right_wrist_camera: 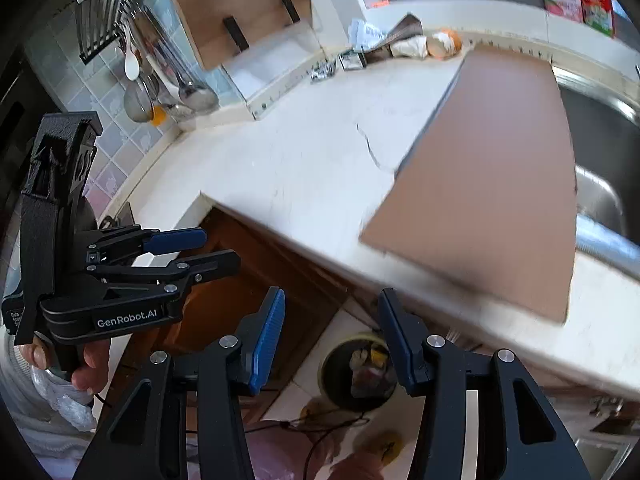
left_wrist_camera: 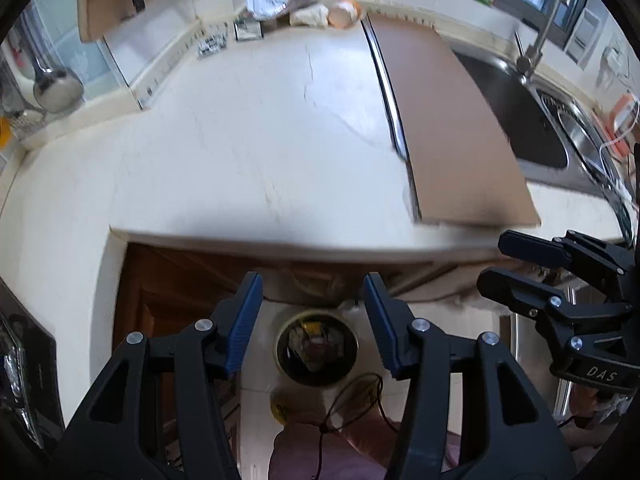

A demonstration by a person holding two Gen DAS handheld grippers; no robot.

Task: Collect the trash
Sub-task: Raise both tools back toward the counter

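Trash lies at the back of the pale counter (left_wrist_camera: 240,140): an eggshell (left_wrist_camera: 344,12) (right_wrist_camera: 444,44), crumpled paper (left_wrist_camera: 310,14) (right_wrist_camera: 410,46), a plastic wrapper (left_wrist_camera: 264,0) (right_wrist_camera: 368,32) and small foil packets (left_wrist_camera: 248,30) (right_wrist_camera: 352,60). On the floor below the counter's front edge stands a round bin (left_wrist_camera: 316,354) (right_wrist_camera: 356,372) with scraps in it. My left gripper (left_wrist_camera: 313,284) (right_wrist_camera: 220,248) hangs open and empty above the bin. My right gripper (right_wrist_camera: 331,300) (left_wrist_camera: 494,260) is beside it, also open and empty. Both are well short of the trash pile.
A brown board (left_wrist_camera: 452,120) (right_wrist_camera: 492,168) covers part of the steel sink (left_wrist_camera: 540,120), with a faucet (left_wrist_camera: 548,20) behind. A wooden cutting board (right_wrist_camera: 240,4) and hanging utensils (right_wrist_camera: 160,80) are at the back left. Wooden cabinet doors (left_wrist_camera: 168,288) sit under the counter.
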